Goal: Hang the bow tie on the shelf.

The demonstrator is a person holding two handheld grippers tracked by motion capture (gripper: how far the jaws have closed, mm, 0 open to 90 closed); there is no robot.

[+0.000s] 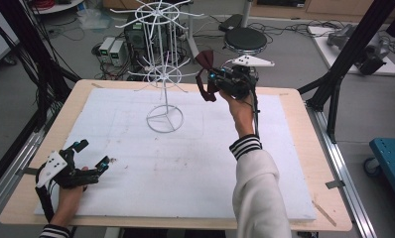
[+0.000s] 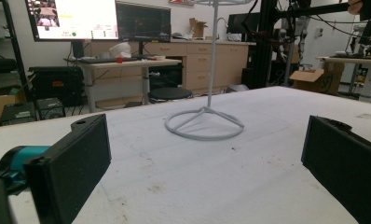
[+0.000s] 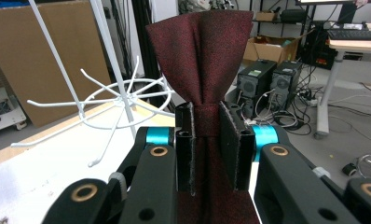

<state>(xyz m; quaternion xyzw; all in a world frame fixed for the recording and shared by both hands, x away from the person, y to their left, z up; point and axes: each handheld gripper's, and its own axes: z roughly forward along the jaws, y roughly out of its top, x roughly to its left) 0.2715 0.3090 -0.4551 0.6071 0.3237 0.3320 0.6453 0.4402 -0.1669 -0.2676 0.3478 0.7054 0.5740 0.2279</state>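
My right gripper [image 3: 207, 149] clamps the dark red fabric bow tie [image 3: 203, 60] at its knot, wings free, just beside the white wire rack [image 1: 162, 74], ready for hooking. My left gripper [image 1: 89, 157] rests open, clear.

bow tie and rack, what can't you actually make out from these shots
- Bow tie: in the right gripper view its lower half runs behind the right gripper and off the bottom edge.
- Bow tie strap or clip: in the high view too small and dark to tell.
- Wire rack: in the left gripper view its hooks are cut off by the top edge.
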